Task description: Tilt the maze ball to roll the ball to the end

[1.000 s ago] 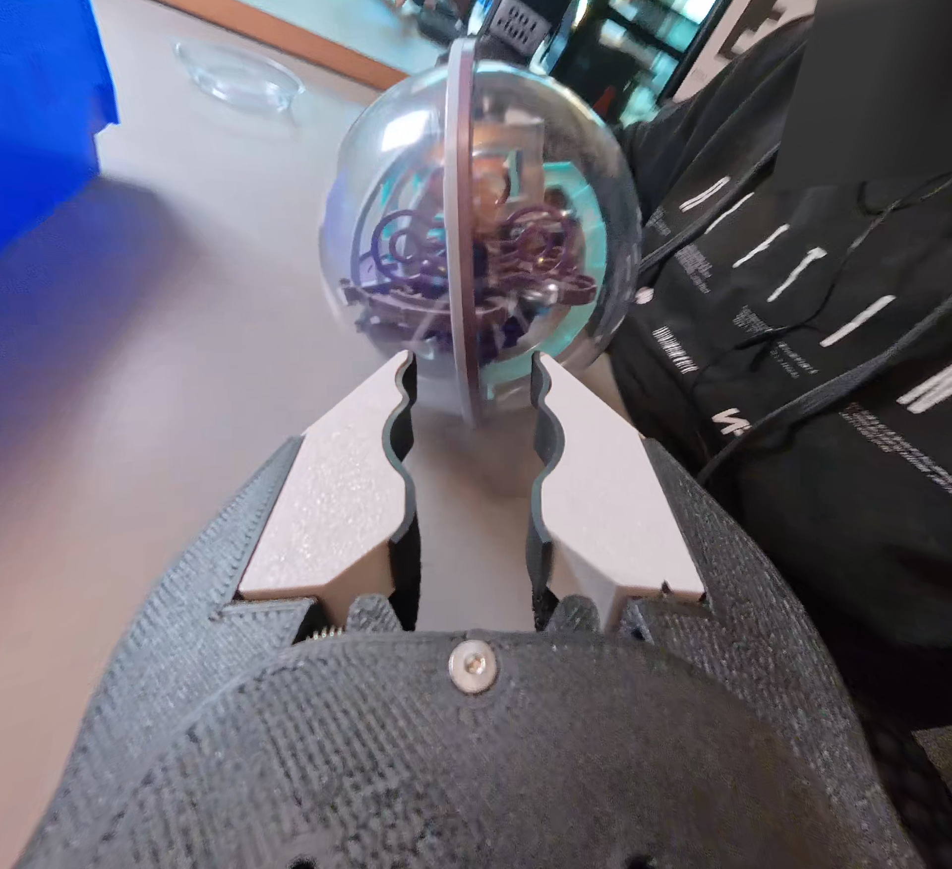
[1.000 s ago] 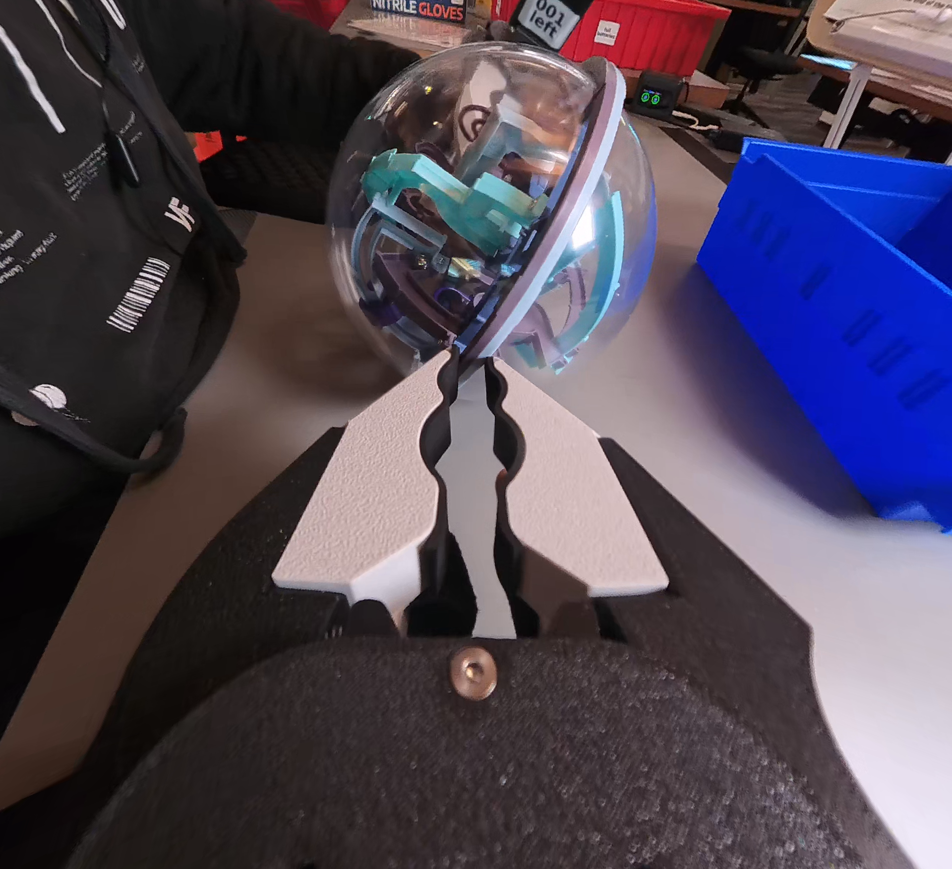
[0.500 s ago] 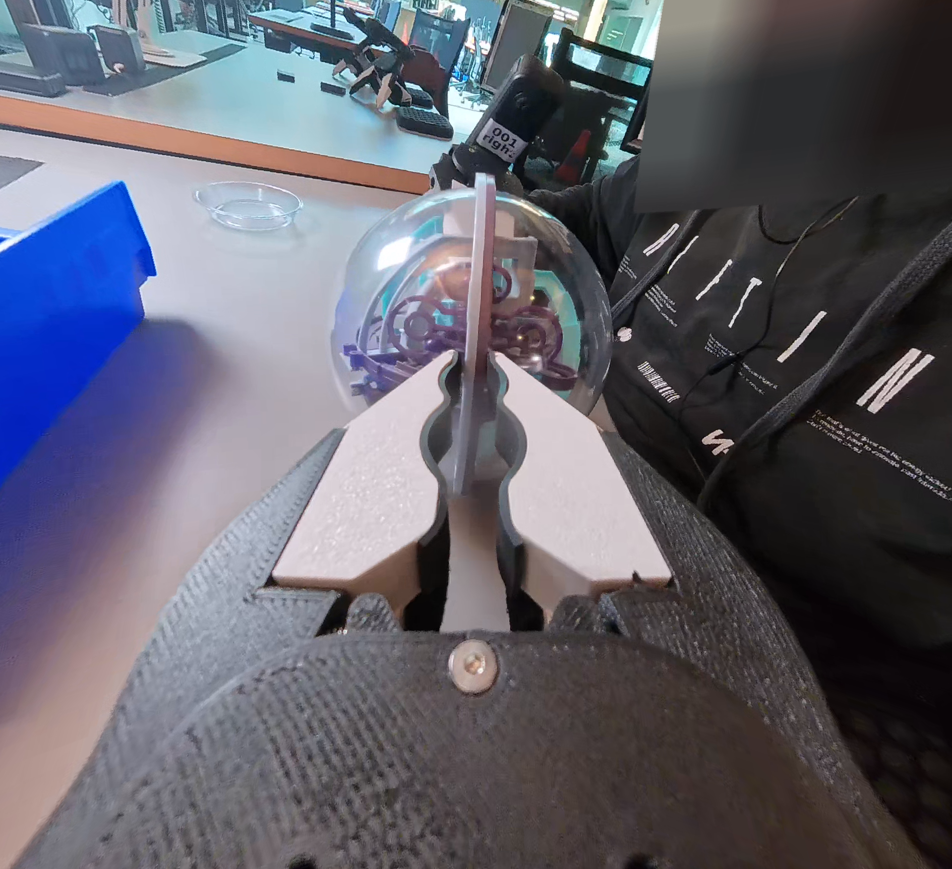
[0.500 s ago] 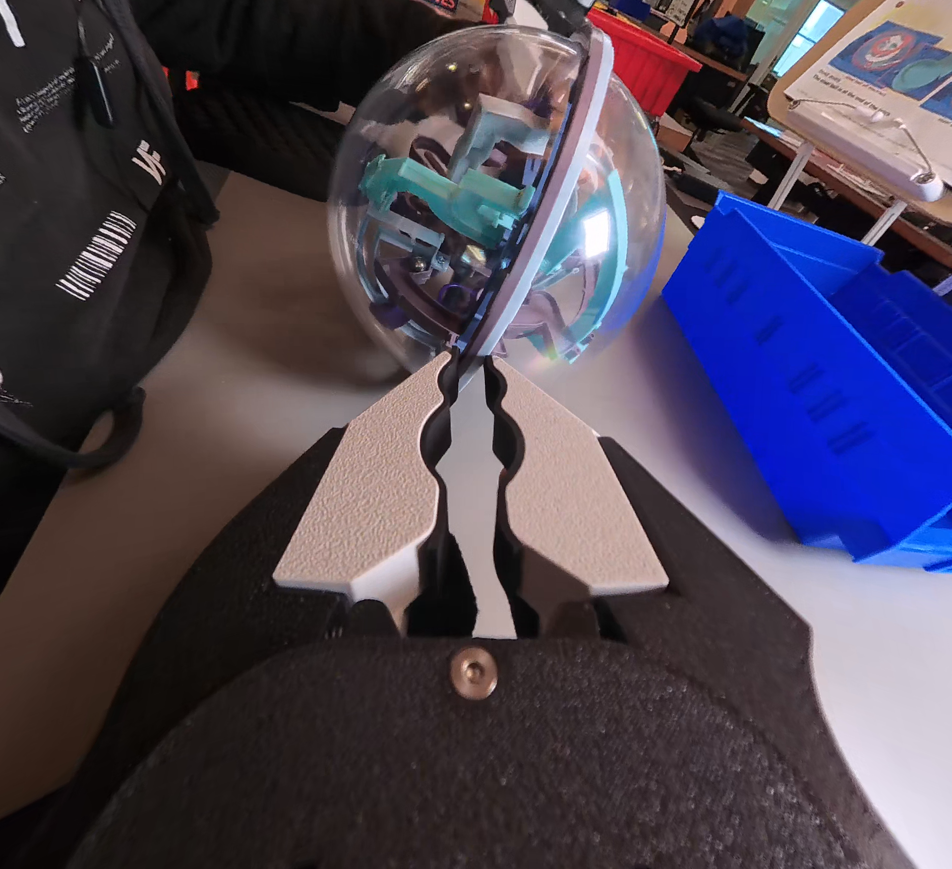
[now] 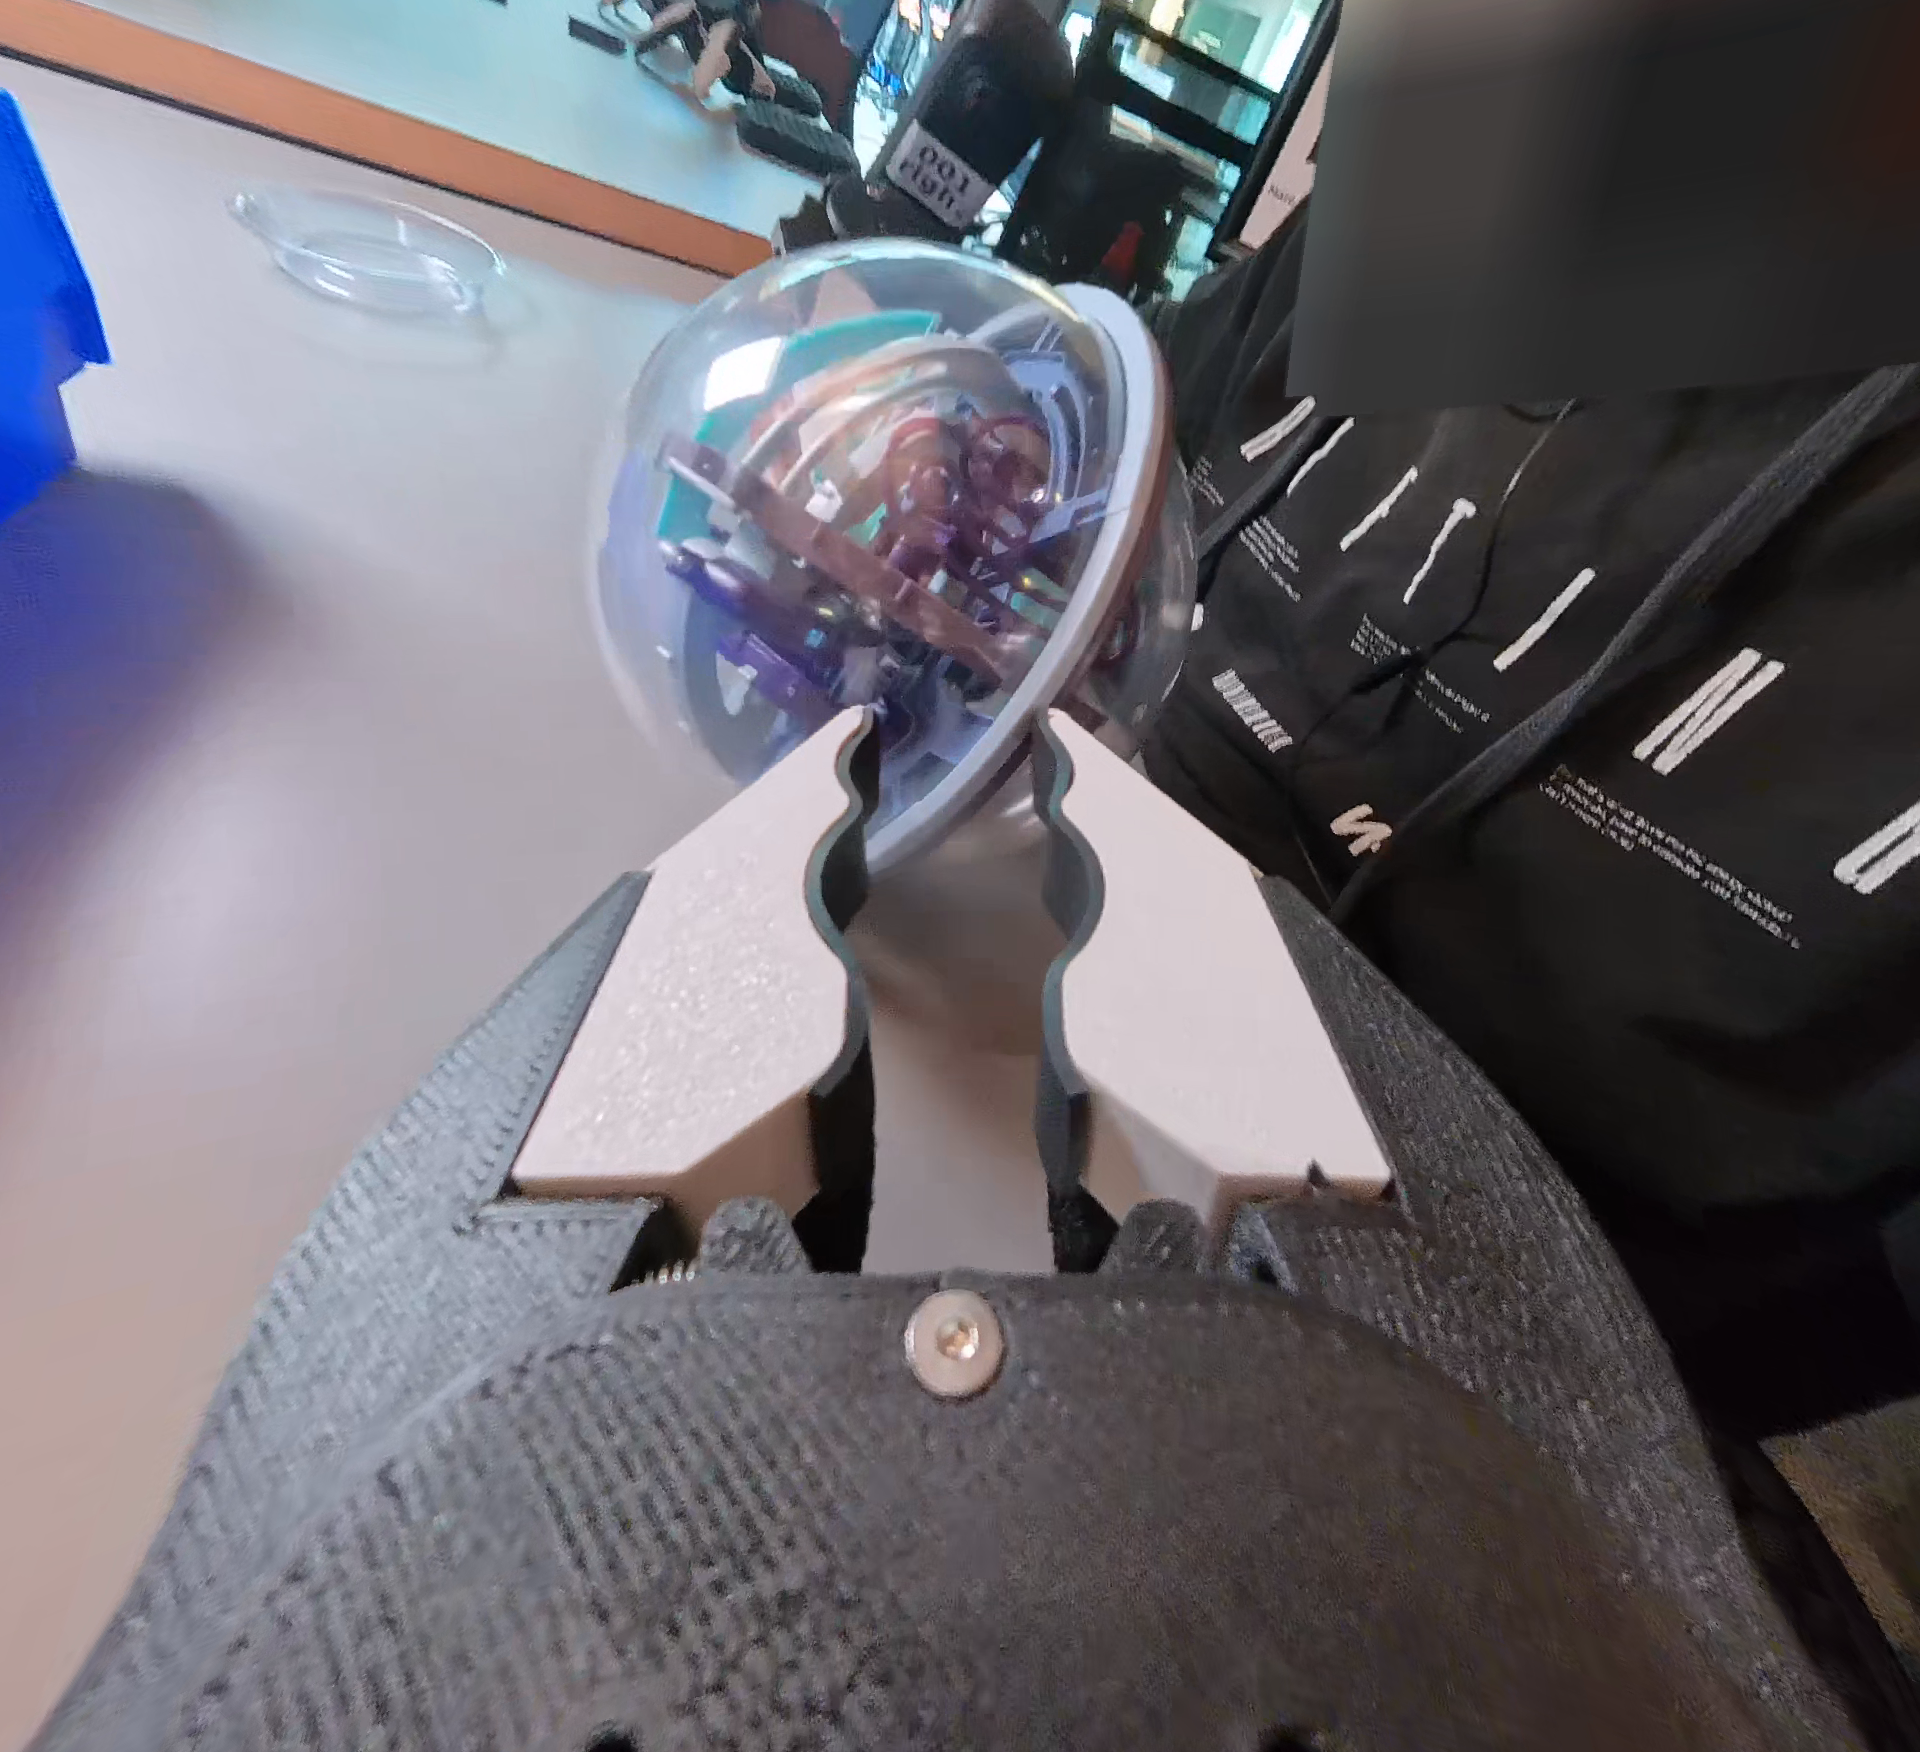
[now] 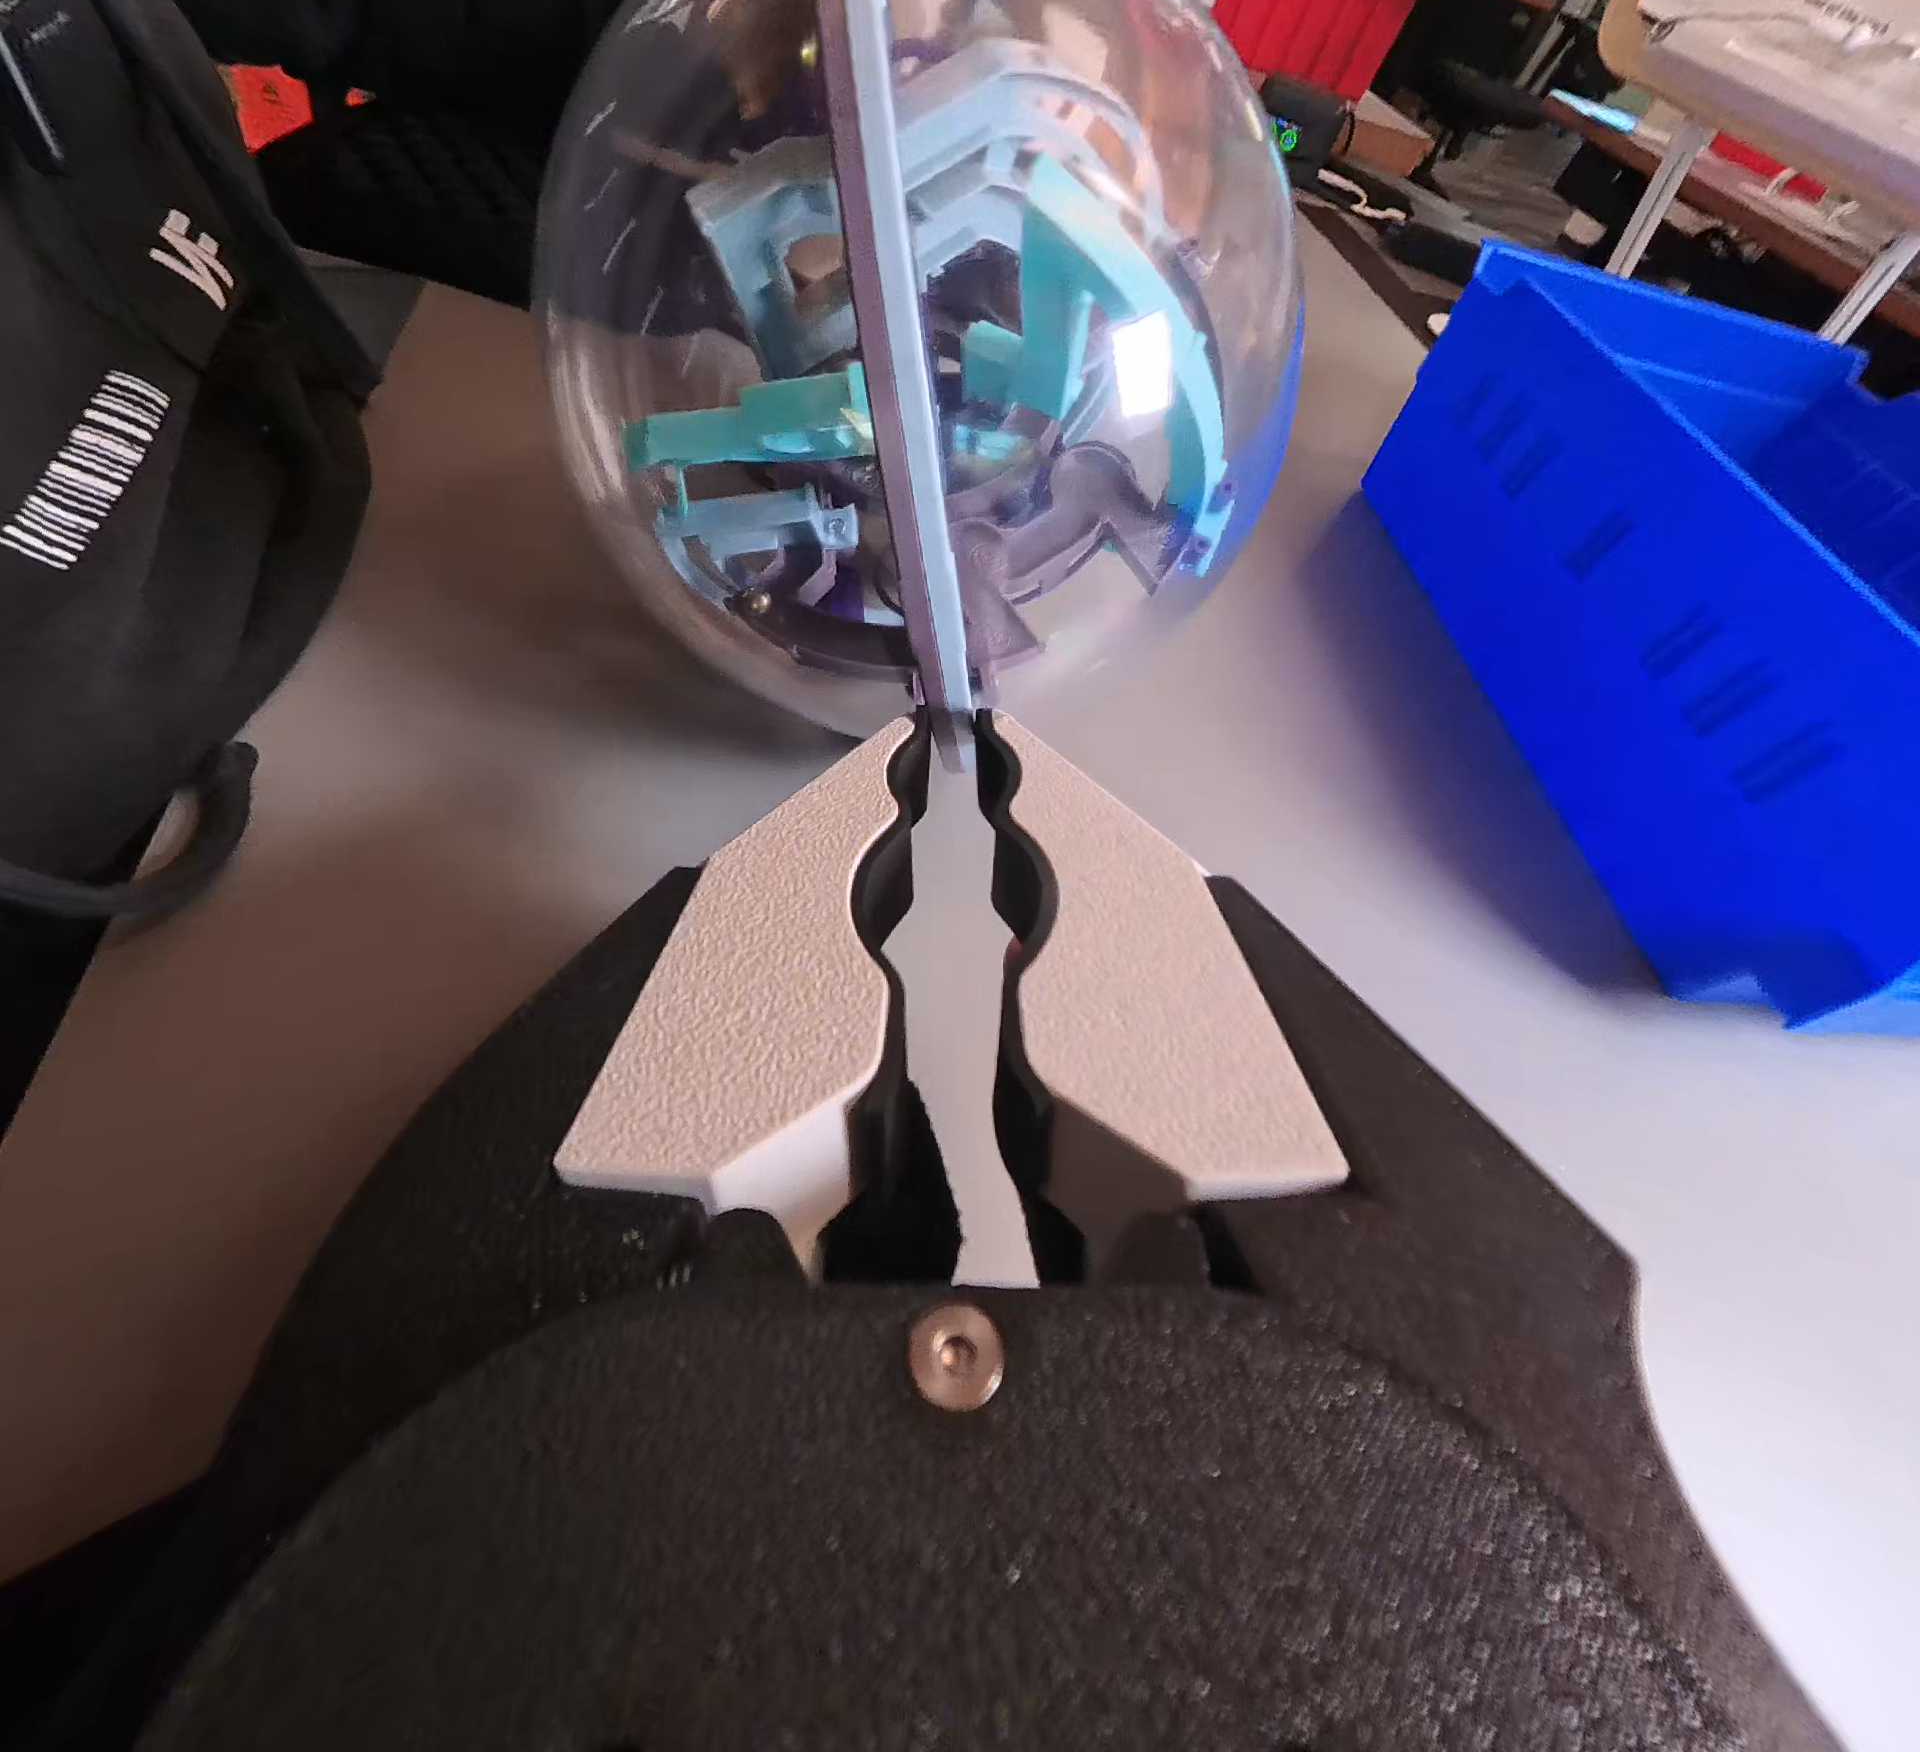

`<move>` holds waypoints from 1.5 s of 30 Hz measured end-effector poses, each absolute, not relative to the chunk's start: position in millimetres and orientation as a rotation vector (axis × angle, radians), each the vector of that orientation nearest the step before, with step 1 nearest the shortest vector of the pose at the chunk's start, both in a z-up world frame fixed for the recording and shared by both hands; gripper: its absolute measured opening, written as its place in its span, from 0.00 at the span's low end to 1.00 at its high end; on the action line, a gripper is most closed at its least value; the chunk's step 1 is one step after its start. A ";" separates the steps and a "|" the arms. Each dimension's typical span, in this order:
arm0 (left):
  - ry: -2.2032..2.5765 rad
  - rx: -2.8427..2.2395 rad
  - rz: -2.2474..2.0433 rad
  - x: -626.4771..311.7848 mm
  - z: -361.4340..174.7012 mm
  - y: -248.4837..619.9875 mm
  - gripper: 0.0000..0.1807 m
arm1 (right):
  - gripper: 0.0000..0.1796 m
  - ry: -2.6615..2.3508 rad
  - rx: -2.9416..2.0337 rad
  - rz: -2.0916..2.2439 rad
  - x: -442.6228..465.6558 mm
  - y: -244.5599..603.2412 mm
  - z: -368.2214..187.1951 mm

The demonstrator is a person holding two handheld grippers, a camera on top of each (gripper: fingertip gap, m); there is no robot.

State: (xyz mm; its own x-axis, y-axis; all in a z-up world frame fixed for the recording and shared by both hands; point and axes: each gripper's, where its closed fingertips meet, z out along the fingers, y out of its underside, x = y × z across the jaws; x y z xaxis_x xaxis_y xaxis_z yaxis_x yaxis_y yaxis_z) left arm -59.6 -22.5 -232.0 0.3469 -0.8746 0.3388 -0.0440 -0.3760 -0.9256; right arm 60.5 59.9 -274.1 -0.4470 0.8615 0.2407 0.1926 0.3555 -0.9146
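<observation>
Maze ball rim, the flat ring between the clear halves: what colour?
Grey rim, clearest in the right wrist view.

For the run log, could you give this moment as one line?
right gripper: shut on maze ball rim | left gripper: open around rim | small ball: low
</observation>
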 end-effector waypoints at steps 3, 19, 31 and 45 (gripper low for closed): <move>0.788 -1.673 -1.128 -62.5 -222.3 -15.0 0.13 | 0.03 -1.870 -0.974 1.151 58.8 61.9 -276.6; 0.710 -1.615 -0.998 -68.6 -216.1 7.6 0.07 | 0.03 -1.896 -1.167 1.286 52.6 68.6 -283.6; 0.736 -1.689 -0.997 -65.5 -203.3 32.8 0.04 | 0.06 -2.010 -1.202 1.229 50.0 62.1 -300.1; 0.739 -1.708 -1.086 -63.6 -202.0 62.7 0.03 | 0.08 -1.656 -1.267 1.389 58.0 104.1 -246.6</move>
